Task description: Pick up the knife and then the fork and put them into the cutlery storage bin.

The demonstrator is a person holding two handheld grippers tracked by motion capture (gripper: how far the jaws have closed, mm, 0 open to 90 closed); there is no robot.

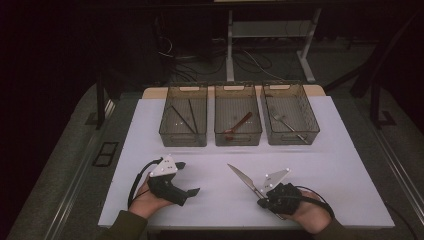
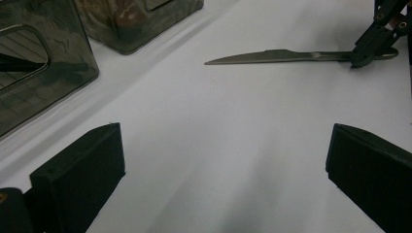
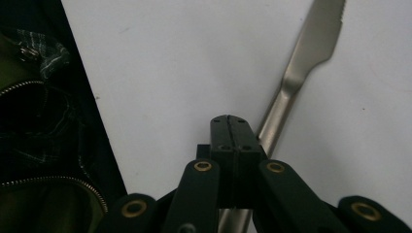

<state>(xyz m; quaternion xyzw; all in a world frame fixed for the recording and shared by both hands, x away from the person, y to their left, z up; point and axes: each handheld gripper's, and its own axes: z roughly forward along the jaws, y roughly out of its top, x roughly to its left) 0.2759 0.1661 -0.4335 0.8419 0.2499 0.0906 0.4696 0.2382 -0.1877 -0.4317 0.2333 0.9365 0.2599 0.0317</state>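
A steel table knife [image 1: 243, 179] lies on the white table [image 1: 210, 210] at the front right, its blade pointing away and to the left. My right gripper [image 1: 262, 202] is shut, the two pads [image 3: 228, 141] pressed flat together with no gap. It sits over the knife handle [image 3: 272, 121], which passes underneath the jaws rather than between them. My left gripper [image 1: 187, 177] rests at the front left, open, with bare table between its fingers [image 2: 77, 174]. In the left gripper view the knife [image 2: 277, 57] lies ahead with the right gripper's tip [image 2: 362, 60] at its handle.
Three smoky clear bins stand in a row at the back: the left bin [image 1: 165, 131] holds dark chopsticks, the middle bin [image 1: 237, 140] a brown spoon, the right bin [image 1: 314, 131] a fork. The person's hands hold both grippers near the table's front edge.
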